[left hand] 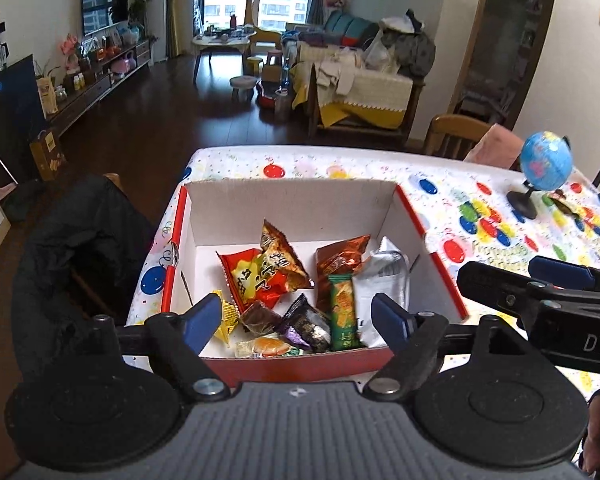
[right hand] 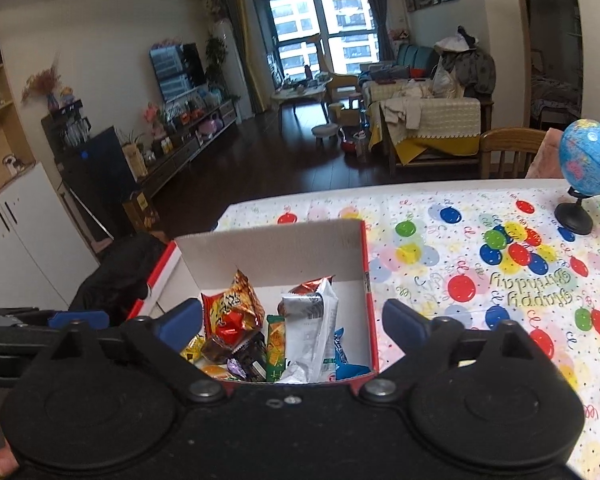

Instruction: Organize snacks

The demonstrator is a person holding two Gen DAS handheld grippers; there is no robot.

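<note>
A red cardboard box [left hand: 414, 216] with white inner walls stands on the balloon-print tablecloth [left hand: 496, 184]. Several snack packets lie inside: a red chip bag [left hand: 252, 280], a brown bag [left hand: 282, 258], a silver pouch [left hand: 382, 280] and a green bar [left hand: 343, 312]. My left gripper [left hand: 298, 322] hangs open above the box's near end, nothing between its blue pads. My right gripper [right hand: 292, 326] is open too, over the same box [right hand: 365, 252], empty. In the right wrist view the silver pouch [right hand: 314, 320] stands up and a blue packet [right hand: 346, 356] lies beside it. The right gripper [left hand: 532, 280] shows at the right in the left wrist view.
A small blue globe [left hand: 545, 160] on a black stand sits on the table at the far right, also as the globe [right hand: 588, 158]. A dark jacket drapes a chair [left hand: 84, 236] left of the table. A wooden chair [right hand: 508, 152] stands behind the table.
</note>
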